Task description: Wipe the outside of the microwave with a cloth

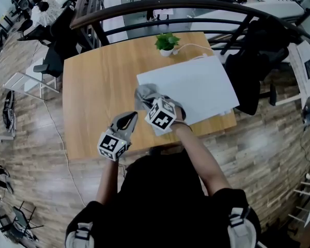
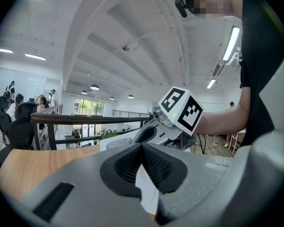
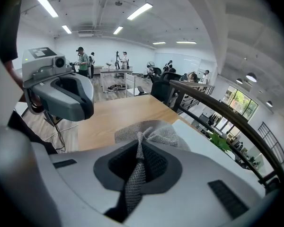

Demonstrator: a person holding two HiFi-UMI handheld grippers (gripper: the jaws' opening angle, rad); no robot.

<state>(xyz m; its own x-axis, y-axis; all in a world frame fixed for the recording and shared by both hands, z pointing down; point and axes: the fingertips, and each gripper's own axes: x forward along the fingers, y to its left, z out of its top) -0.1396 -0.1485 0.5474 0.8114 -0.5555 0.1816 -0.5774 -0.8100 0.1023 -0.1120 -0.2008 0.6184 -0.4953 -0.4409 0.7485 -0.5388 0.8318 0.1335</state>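
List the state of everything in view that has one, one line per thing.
left gripper: jaws together, nothing clamped.
right gripper: jaws shut on the cloth.
cloth: bunched up, lying on the microwave's near left corner.
microwave: standing on the table; door not visible from above.
potted plant: upright, behind the microwave.

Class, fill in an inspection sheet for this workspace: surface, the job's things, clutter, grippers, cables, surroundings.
Surface: wooden table.
Job's things: white microwave on the table's right side; grey cloth bunched at its near left corner.
Clutter: small potted plant behind the microwave.
Grippers: right gripper shut on the cloth; left gripper jaws together, beside the microwave.
Cables: white cable behind the microwave, next to the plant.
Surroundings: dark railing beyond the table; wood floor.
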